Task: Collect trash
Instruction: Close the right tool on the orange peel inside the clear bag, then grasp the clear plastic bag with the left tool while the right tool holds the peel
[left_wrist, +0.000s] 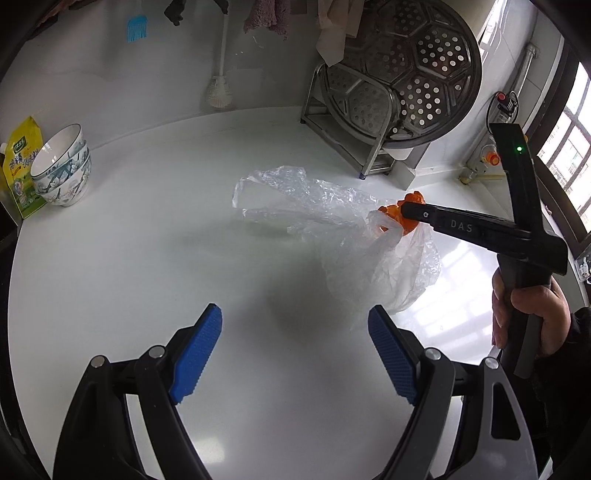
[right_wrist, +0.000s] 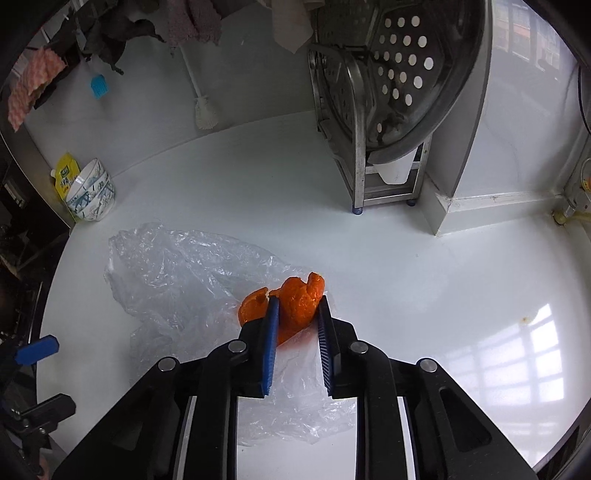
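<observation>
Two jaws sets, one per hand. Right gripper (right_wrist: 297, 306): jaws clenched on the orange peel (right_wrist: 295, 301), blue pads pressing it from either side; one lobe of peel bulges out past the left pad toward 10 o'clock, the rest pokes out past the tips at 12. Left gripper (left_wrist: 295, 345): jaws released, spread wide, nothing between them, bare counter (left_wrist: 147, 258) beneath.

Item 1, orange peel, count one, curled, possibly in two joined pieces. Position: in the right jaws, directly over the near end of the plastic bag (right_wrist: 177, 273). In the left wrist view it sits at 2 o'clock from the left jaws, well apart. Right hand is plainly the nearer.

Item 2, clear plastic bag, count one, crumpled, lying flat on the counter. Long axis runs from under the right jaws out toward 10 o'clock in the right wrist view. Its mouth cannot be made out for certain. Judgement: the coming move depends on getting the peel to the bag's opening, and the idle left jaws would serve to hold that opening.

Outlying: patterned bowls (left_wrist: 62, 173), apparently three, stacked, at 10 o'clock; one yellow pouch (left_wrist: 20, 170) behind them; one perforated steamer tray (left_wrist: 417, 70) leaning in one metal rack (left_wrist: 343, 122) at 1 o'clock; one blue brush (left_wrist: 136, 27) and one white brush (left_wrist: 219, 94) on the wall.
</observation>
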